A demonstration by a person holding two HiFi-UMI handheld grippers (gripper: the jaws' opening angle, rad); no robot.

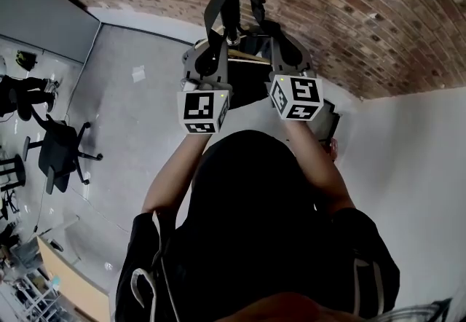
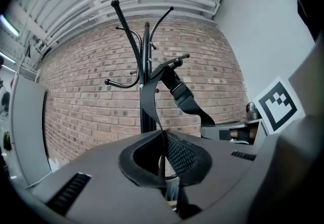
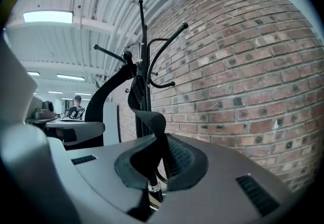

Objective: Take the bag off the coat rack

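Red-brown brick wall point(image 1: 349, 14), rough and mortar-lined, is seen behind a black metal coat rack point(image 2: 147, 66) with a slim upright pole and thin curved hooks ending in small knobs. A smooth white wall point(image 1: 408, 167) adjoins the brick on one side and a grey partition point(image 1: 44, 18) on the other. A ribbed white ceiling point(image 3: 66, 40) with a bright light panel point(image 3: 45, 16) is shown above.

A black strap point(image 2: 149, 104) of flat woven webbing is looped over one hook. From there it drops in two runs, one to each gripper, and a wider padded section with a buckle is carried on the run toward the right gripper. The left gripper point(image 2: 164, 154) is closed on the webbing, which is pinched edge-on between its black textured pads. The right gripper point(image 3: 159, 159) is likewise clamped on the strap, which is twisted just above the jaws; a small silver ring is seen at the grip.

The bag point(image 1: 244, 87) is found in the head view as a dark shape with a tan edge, close to the pole and between the two grippers, and is largely hidden by them. Its strap is kept roughly upright, top end at the hook.

A black office chair point(image 1: 62, 153) is set well apart on the grey floor point(image 1: 145, 131). A seated person point(image 3: 77, 109) is made out far off at a desk.
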